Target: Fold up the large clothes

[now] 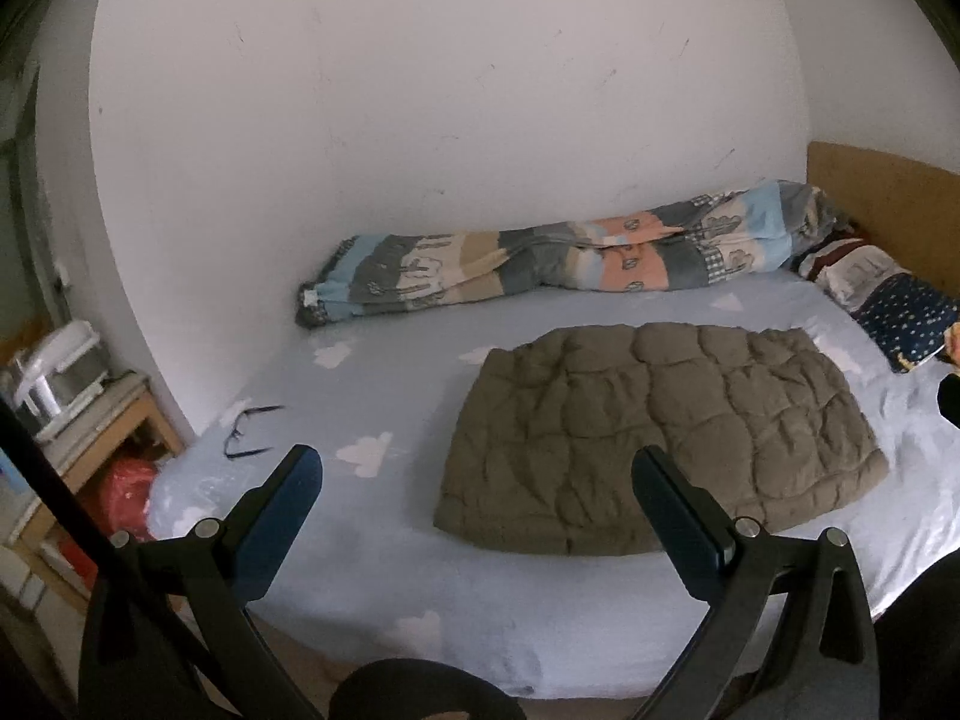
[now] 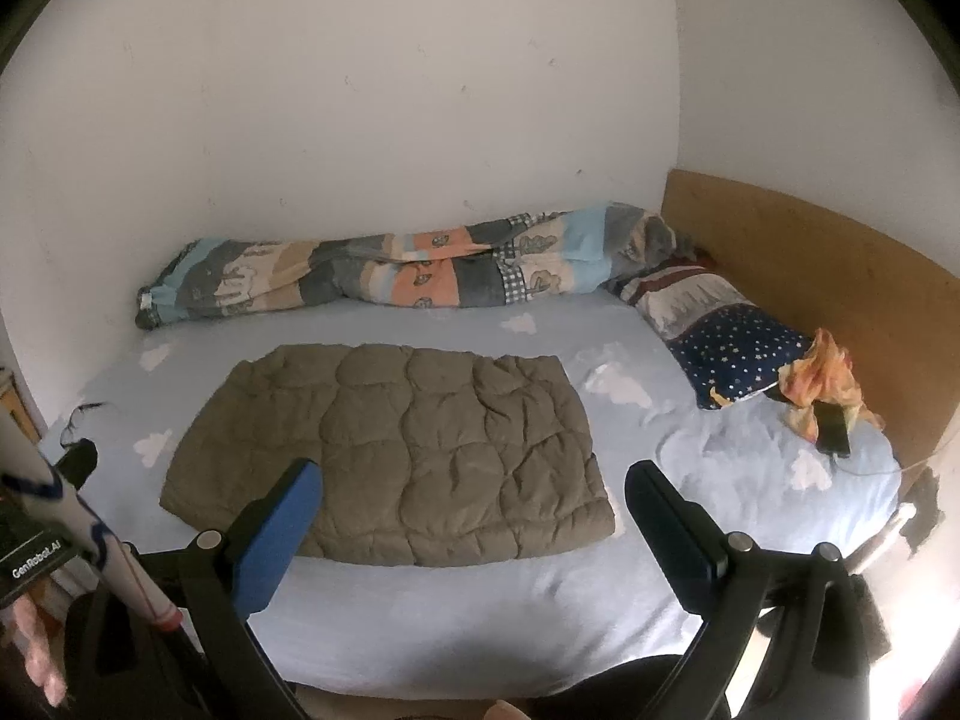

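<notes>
A large olive quilted garment [image 1: 654, 438] lies folded into a flat rectangle on the light blue bed sheet [image 1: 384, 396]. In the right wrist view the same garment [image 2: 396, 450] sits just beyond the fingers. My left gripper [image 1: 474, 468] hovers over the bed's near edge, open, with nothing between its fingers; its right finger overlaps the garment's near edge in the picture. My right gripper [image 2: 471, 483] is open wide too, empty, raised above the garment's near edge. At the left of that view, a hand grips the other gripper [image 2: 36, 540].
A rolled patchwork duvet [image 1: 564, 252] lies along the wall. Pillows [image 2: 714, 336], an orange cloth [image 2: 828, 384] and a phone [image 2: 834, 438] sit by the wooden headboard [image 2: 828, 276]. Glasses [image 1: 246, 432] lie at the bed's left end. A wooden shelf unit [image 1: 90, 438] stands beside the bed.
</notes>
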{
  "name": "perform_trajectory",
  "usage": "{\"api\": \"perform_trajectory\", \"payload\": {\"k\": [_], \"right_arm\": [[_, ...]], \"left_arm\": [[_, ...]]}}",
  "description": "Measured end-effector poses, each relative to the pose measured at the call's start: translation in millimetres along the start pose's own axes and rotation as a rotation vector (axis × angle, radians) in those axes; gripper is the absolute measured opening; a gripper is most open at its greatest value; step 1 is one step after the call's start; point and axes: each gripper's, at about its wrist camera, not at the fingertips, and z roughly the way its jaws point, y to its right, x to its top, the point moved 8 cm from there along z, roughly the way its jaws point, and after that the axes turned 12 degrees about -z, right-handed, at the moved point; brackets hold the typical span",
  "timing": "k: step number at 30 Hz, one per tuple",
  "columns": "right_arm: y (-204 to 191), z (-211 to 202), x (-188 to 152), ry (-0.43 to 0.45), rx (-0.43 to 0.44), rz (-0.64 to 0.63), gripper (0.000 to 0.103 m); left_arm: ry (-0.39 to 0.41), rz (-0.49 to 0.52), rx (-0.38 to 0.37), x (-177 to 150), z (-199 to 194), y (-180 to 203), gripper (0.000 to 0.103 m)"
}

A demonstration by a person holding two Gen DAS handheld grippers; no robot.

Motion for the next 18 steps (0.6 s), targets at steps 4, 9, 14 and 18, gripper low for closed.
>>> {"api": "perform_trajectory", "payload": {"k": [4,9,14,18], "right_arm": [[-4,7,-3,-0.015,0.004,-0.013,0.102],[-12,10,-7,-0.024,0.006,-0.030,0.102],[-18,12,-8,-0.030,0.008,-0.042,0.102],[-23,12,-9,-0.029,0.004,-0.055,0.102]], "left_arm": [[-0.005,0.011,0.005,-3,2,3,0.103],[-0.025,0.017,-0.003,-8,5,7,0.103],[-0.043,0.023,-0.010,-13,5,10,0.103],[-0.046,0.039,-0.003,-16,6,14,0.103]]}}
